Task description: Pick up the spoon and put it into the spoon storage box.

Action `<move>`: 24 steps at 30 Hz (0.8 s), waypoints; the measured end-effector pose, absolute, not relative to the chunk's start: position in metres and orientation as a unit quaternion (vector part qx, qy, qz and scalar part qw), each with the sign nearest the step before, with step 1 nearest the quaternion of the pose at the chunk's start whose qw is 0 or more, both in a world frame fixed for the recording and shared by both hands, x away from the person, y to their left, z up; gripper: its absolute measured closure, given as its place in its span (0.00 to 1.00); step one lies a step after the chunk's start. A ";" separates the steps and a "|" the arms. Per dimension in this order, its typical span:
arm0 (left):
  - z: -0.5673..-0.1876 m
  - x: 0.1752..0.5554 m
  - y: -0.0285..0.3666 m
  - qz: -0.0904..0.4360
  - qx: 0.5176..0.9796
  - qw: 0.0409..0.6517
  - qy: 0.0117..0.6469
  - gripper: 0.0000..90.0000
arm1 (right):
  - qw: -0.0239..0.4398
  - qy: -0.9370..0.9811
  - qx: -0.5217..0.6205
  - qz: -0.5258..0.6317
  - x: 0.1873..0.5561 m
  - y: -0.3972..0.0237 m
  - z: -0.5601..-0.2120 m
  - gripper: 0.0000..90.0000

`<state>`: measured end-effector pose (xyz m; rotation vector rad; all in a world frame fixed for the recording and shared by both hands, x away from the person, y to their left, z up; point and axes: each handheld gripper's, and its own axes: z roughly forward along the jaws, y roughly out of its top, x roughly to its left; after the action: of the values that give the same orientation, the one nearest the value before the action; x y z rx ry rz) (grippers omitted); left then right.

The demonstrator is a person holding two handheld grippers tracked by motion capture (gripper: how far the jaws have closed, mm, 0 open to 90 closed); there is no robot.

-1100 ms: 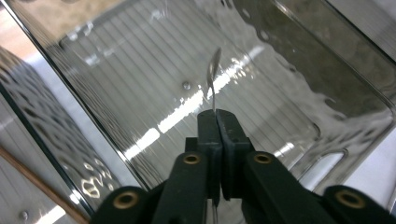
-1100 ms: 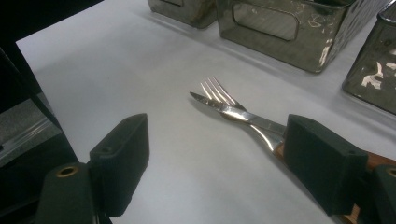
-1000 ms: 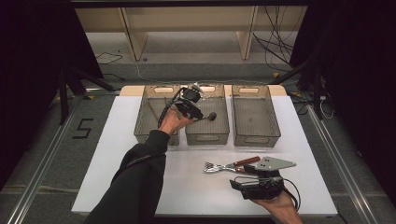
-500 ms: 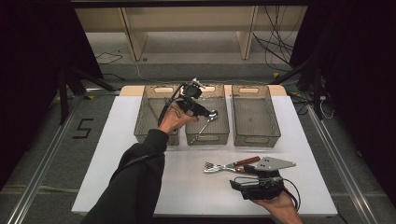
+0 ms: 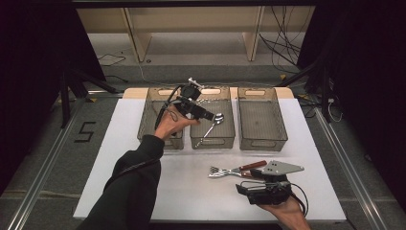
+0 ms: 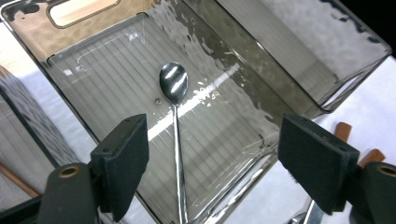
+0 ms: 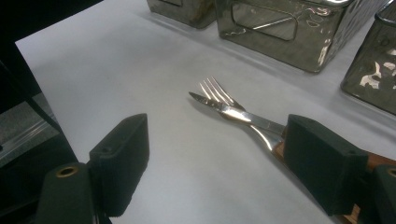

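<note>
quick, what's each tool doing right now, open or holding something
Left tool: open, jaws just opening, holding nothing; spoon lies in the middle bin.
Right tool: open, empty, near the fork and knife.

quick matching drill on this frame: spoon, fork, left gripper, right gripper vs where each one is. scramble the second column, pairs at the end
Things:
1. spoon
2. fork
3. left gripper
4. right gripper

Places or states:
A. low at the table's near edge, jaws open toward the cutlery
B. on the white tabletop, crossed with a knife
C. above the middle bin, jaws just opened, nothing between them
D. on the floor of the middle bin

Pairs: 1-D, 2-B, 3-C, 4-A
</note>
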<state>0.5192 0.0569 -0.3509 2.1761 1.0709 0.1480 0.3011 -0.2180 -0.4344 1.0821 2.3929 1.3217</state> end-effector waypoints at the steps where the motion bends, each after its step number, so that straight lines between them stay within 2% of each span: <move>1: -0.350 0.518 0.059 0.058 0.839 0.349 0.413 0.26 | 0.101 0.810 0.366 0.447 0.301 -0.218 -0.434 0.26; 24: -0.346 0.452 0.121 0.066 0.814 0.419 0.397 0.22 | 0.112 0.808 0.370 0.445 0.305 -0.222 -0.430 0.26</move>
<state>0.4518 0.1206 -0.3461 2.0418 0.9954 0.1665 0.3048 -0.2220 -0.4295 1.0865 2.3706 1.3064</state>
